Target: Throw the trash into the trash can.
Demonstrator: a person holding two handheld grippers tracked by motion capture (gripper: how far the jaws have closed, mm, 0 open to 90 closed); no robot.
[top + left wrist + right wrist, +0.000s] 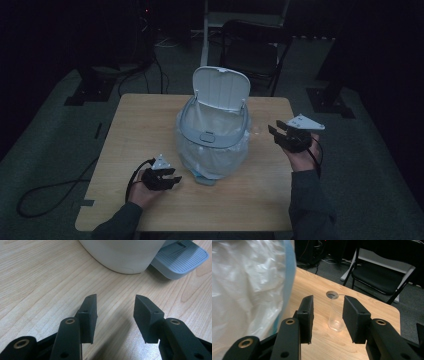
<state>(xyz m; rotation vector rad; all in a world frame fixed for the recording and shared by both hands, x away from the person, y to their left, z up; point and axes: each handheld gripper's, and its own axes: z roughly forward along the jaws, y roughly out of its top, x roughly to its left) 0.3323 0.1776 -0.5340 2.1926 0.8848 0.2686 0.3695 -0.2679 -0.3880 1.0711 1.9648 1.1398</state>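
Right of frame centre, high view: my right gripper (278, 134) raised above table (145, 120), jaws apart, nothing between pads. Clear plastic cup (336, 315) stands upright on table just beyond jaws, lined up with gap in right gripper view (not touched). Lower left: my left gripper (170, 181) low over table, jaws apart, empty. White pedal bin (212, 135) at centre, lid up, bag liner fitted, grey pedal (180, 258) facing me.

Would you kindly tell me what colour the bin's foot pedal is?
The ribbed plastic foot pedal is pale blue-grey, clearest in the left gripper view.
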